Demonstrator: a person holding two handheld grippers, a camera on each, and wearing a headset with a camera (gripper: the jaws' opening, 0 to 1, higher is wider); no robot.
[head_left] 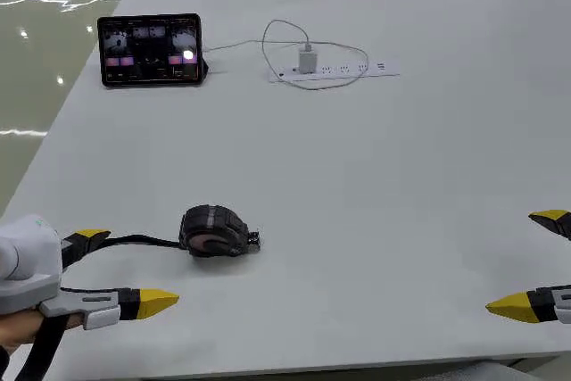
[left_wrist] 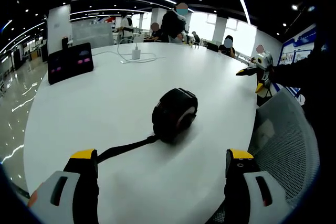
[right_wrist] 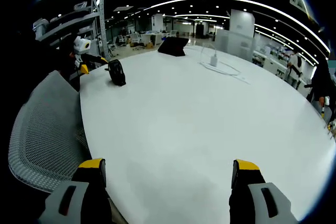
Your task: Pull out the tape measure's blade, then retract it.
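Black tape measure lies on the white table before the wide-open left gripper, right gripper equally wide.

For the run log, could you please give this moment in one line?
tape measure: retracted, on table | left gripper: open, beside its strap | right gripper: open, apart

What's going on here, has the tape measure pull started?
Not yet. A person holds a gripper in each hand at a white table. The tape measure lies on it with no blade drawn out, its black strap trailing toward the left gripper, which is open and facing it. The right gripper is open too, well off to the side and holding nothing. A tablet and a power strip sit at the far edge.
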